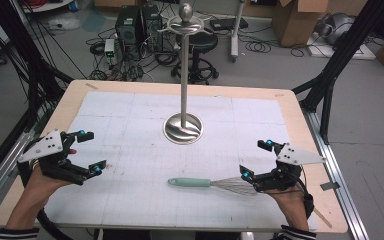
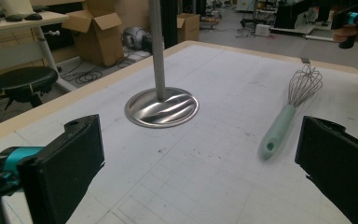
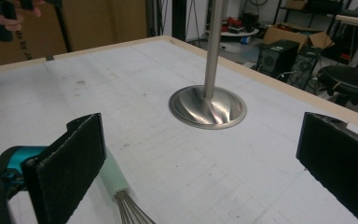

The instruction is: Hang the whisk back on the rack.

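Note:
A whisk (image 1: 207, 183) with a mint-green handle lies flat on the white gridded mat (image 1: 130, 115), handle to the left and wires to the right. My right gripper (image 1: 256, 160) is open beside the wire end, and its lower finger nearly touches the wires. In the right gripper view the whisk (image 3: 114, 179) lies just inside the left jaw of my right gripper (image 3: 200, 163). My left gripper (image 1: 91, 151) stands open at the left edge of the mat, holding nothing. The left gripper view looks between the wide jaws of my left gripper (image 2: 200, 163) and shows the whisk (image 2: 279, 126) ahead.
A tall steel stand (image 1: 184, 75) with a round base (image 1: 183, 128) and hooks at its top rises from the middle of the mat. Its base also appears in the gripper views (image 2: 162, 107) (image 3: 208, 106). Beyond the table are a stool (image 1: 200, 42), computer towers (image 1: 137, 25) and cardboard boxes (image 1: 295, 20).

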The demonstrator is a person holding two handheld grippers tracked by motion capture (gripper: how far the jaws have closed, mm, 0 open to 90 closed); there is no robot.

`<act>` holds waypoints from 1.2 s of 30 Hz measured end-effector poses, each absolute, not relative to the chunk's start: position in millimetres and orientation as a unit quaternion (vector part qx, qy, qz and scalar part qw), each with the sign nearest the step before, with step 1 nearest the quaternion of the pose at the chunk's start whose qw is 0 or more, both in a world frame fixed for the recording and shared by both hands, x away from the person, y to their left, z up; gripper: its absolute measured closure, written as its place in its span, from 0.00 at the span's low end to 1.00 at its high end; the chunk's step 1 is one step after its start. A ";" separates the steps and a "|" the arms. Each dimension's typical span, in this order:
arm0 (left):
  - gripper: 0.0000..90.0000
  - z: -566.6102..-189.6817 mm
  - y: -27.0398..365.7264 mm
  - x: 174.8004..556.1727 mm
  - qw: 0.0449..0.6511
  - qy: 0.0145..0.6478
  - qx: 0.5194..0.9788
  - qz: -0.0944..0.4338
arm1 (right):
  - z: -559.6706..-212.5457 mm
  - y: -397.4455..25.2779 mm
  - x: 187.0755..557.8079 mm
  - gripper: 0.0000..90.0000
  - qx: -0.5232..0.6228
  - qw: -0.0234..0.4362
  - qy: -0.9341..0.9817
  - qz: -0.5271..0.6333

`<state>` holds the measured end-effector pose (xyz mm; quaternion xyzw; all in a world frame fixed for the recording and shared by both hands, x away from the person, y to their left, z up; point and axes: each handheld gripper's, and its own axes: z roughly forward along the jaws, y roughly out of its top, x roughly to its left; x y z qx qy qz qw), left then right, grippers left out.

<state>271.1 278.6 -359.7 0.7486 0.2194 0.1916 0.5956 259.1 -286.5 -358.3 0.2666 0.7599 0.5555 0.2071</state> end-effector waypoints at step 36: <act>0.02 -363.4 281.4 272.5 0.601 0.215 0.747 0.185 | -332.4 -224.6 288.7 0.00 0.164 0.145 0.876 0.429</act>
